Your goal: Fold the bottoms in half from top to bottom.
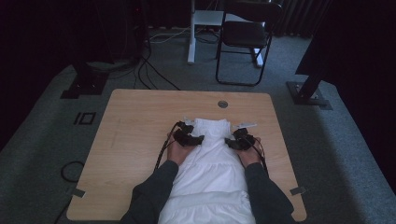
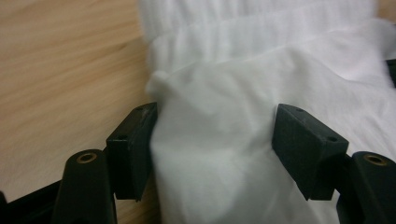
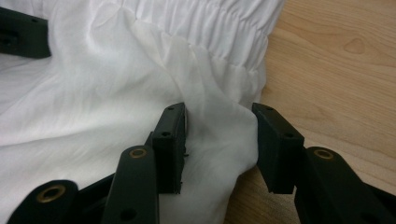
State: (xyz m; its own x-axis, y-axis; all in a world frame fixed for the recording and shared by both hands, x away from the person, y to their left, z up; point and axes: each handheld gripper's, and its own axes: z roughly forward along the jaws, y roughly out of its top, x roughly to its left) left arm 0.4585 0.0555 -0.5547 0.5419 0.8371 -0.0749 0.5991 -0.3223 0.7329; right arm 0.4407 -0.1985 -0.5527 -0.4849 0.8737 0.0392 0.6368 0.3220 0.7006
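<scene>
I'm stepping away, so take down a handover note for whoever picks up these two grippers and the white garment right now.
Left gripper: a fold of the white garment sits between its jaws, bulging against both pads, at the garment's left edge.
Right gripper: same on the right edge, a bunched fold between its pads.
The garment lies flat down the middle of the table, gathered band at the far end, hem hanging off the near edge.
Done: both sides gripped near the top.
Left: probably the fold or lift itself; nothing is folded yet.

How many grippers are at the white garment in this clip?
2. The left gripper sits at the white garment's left edge with cloth between its jaws; the right gripper sits at the right edge, a fold between its jaws.
</scene>
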